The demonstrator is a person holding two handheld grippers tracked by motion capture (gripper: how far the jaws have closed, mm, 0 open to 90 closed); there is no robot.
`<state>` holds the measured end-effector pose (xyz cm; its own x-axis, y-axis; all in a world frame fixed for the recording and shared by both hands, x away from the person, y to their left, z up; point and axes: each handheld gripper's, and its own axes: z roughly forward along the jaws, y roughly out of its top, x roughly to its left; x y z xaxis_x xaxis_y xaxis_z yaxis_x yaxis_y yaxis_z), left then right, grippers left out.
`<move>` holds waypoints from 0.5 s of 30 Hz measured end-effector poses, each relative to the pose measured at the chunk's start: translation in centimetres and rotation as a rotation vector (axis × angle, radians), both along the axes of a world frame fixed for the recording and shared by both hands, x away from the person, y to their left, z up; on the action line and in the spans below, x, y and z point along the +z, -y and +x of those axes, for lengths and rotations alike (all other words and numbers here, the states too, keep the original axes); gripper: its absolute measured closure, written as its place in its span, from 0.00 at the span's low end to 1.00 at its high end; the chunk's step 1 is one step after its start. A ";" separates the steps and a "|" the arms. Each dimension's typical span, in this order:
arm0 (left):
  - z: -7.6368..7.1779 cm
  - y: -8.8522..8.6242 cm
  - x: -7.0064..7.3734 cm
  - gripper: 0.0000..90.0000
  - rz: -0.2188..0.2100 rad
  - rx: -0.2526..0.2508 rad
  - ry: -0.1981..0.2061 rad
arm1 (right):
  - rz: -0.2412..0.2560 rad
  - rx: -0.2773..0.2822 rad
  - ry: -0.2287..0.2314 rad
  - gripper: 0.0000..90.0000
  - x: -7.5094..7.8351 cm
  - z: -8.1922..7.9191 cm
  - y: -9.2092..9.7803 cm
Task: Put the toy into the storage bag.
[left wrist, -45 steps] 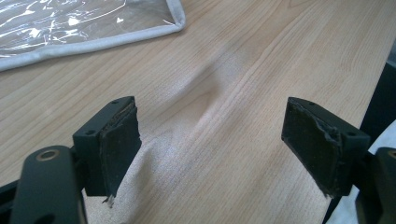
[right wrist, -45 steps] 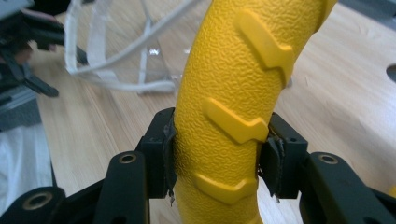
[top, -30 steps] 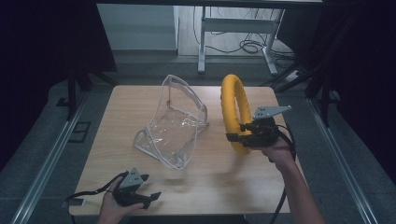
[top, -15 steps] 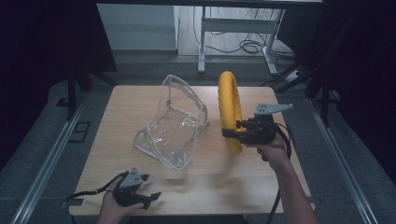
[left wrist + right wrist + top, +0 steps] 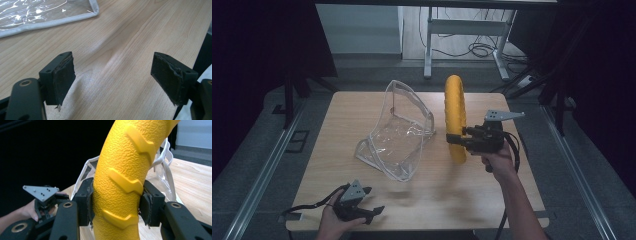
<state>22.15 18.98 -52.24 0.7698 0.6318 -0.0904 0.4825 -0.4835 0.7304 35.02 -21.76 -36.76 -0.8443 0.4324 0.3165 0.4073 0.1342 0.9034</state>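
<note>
1. Ring (image 5: 455,117), yellow, stands on edge at the right of the table (image 5: 362,105), its bottom apparently resting on the wood; in the right gripper view its skin is pebbled, with raised chevron treads.
2. Judging by that texture, it is probably rubbery or foam-like: light, a little springy, and far from slippery. It looks stiff enough to keep its hoop shape when held at one spot.
3. Best hold seems to be across the tube's thickness, as now, between two treads, so the pads bite on the rough skin and cannot slide along the curve.
4. Seen from the high view, the ring is edge-on: its plane runs away from the person, front to back, and the hole faces left and right. Its tall span is upright.
5. Right hand-held gripper (image 5: 462,136) is clamped on the ring's lower part, one jaw on each side of the tube, pressing firmly.
6. Bag (image 5: 399,131), clear with a pale trim, lies just left of the ring with its mouth propped up, near but apart from it.
7. Left hand-held gripper (image 5: 372,200) rests low at the front left edge of the table, jaws well apart and holding nothing, the bag's corner ahead of it.
</note>
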 end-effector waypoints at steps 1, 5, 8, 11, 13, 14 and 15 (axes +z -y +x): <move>0.0 0.0 0.0 0.21 0.000 0.000 0.000 | 0.008 0.000 -0.002 0.58 0.0 0.0 0.0; 0.0 0.0 0.0 0.21 0.000 0.000 0.000 | 0.031 -0.001 0.002 0.58 0.1 -0.1 -0.2; 0.0 0.0 0.0 0.21 0.002 -0.001 -0.002 | 0.051 0.001 0.003 0.58 0.2 -0.2 -0.4; 0.0 0.0 0.0 0.21 0.002 -0.002 -0.001 | 0.070 0.003 0.001 0.58 0.2 -0.2 -0.5; 0.0 0.0 0.0 0.21 0.003 -0.001 0.000 | 0.083 0.001 0.000 0.58 0.2 -0.2 -0.6; 0.0 0.0 0.0 0.21 0.004 -0.002 -0.001 | 0.090 0.002 0.000 0.58 0.2 -0.2 -0.6; 0.0 0.0 0.0 0.21 0.003 -0.002 -0.001 | 0.094 0.003 -0.002 0.58 0.2 -0.2 -0.7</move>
<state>22.14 18.98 -52.26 0.7711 0.6304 -0.0892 0.4823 -0.4869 0.7282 34.82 -21.07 -36.51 -0.8451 0.3978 0.3572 0.4086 0.0500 0.9113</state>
